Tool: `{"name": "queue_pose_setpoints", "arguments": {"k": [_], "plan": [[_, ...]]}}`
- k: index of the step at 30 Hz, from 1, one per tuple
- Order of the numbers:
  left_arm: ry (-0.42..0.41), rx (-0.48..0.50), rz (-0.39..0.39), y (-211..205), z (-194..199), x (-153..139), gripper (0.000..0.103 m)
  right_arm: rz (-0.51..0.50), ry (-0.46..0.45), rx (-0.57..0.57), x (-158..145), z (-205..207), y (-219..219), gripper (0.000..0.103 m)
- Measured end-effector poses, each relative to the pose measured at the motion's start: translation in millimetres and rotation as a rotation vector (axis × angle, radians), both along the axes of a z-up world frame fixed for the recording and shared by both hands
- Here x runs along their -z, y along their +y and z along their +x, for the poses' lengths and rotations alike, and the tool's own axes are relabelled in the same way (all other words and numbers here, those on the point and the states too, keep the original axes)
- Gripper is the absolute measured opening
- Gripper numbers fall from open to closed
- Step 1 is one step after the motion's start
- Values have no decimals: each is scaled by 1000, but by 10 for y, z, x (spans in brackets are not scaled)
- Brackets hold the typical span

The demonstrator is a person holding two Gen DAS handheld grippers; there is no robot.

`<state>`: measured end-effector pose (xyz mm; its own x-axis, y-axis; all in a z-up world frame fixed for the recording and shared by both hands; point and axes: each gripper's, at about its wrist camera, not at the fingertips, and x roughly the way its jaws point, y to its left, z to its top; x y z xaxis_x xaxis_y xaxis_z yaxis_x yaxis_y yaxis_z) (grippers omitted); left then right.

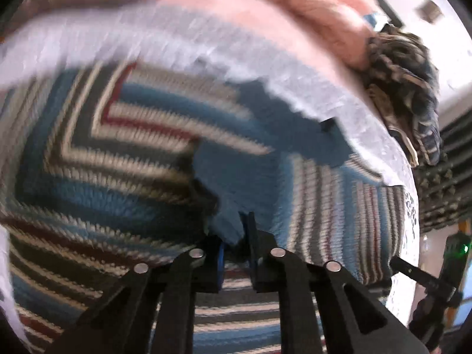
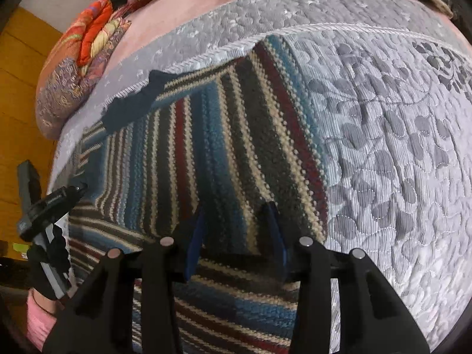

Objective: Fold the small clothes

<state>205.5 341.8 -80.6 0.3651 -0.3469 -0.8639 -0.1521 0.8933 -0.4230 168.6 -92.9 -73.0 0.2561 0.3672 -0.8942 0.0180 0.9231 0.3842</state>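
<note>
A knitted sweater [image 2: 236, 135] with blue, dark, cream and red stripes lies spread on a grey quilted bed cover [image 2: 383, 147]. My right gripper [image 2: 236, 224] stands open, its blue-padded fingertips wide apart and down on the sweater's near fold. In the blurred left wrist view, my left gripper [image 1: 234, 236] is shut on a plain blue part of the sweater [image 1: 147, 153], which bunches up between the narrow jaws. The right wrist view shows the left gripper [image 2: 59, 200] at the sweater's left edge, held by a gloved hand [image 2: 44, 262].
A pile of red and orange patterned bedding [image 2: 82, 59] lies at the bed's far left corner on a pink sheet [image 2: 183, 6]. A dark patterned cloth [image 1: 404, 88] and a pink blanket [image 1: 309, 0] sit beyond the cover. Yellow wood [image 2: 23, 88] shows past the bed's left edge.
</note>
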Motion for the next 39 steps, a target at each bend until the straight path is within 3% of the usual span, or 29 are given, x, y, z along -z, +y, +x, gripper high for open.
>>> {"name": "queue_pose_setpoints", "arguments": {"k": [3, 6, 9, 12, 17, 21, 26, 31, 35, 39], "plan": [[1, -10, -50, 102, 4, -62, 20, 1, 1, -4, 6, -1, -4, 41], [-59, -45, 29, 224, 19, -338, 26, 40, 7, 23, -31, 9, -71, 41], [-171, -50, 151, 243, -38, -745, 35, 56, -16, 30, -165, 24, -66, 43], [-229, 17, 160, 13, -64, -935, 40, 82, -48, 10, -322, 39, 33, 43], [-157, 144, 162, -419, -58, -684, 44, 57, -43, -54, -344, 35, 308, 43], [-85, 138, 210, -387, -53, -357, 44, 5, -14, -74, -169, 44, 433, 43], [-45, 134, 189, -314, -33, -110, 44, 4, 42, -47, 122, 66, 405, 41], [-59, 148, 193, -378, -48, -84, 55, -17, 28, -53, 185, 52, 420, 41], [-70, 154, 177, -331, -64, -172, 52, -43, 22, -59, 140, 46, 469, 42], [-85, 99, 186, -42, -74, -357, 53, 1, -35, -65, -142, 44, 514, 46]]}}
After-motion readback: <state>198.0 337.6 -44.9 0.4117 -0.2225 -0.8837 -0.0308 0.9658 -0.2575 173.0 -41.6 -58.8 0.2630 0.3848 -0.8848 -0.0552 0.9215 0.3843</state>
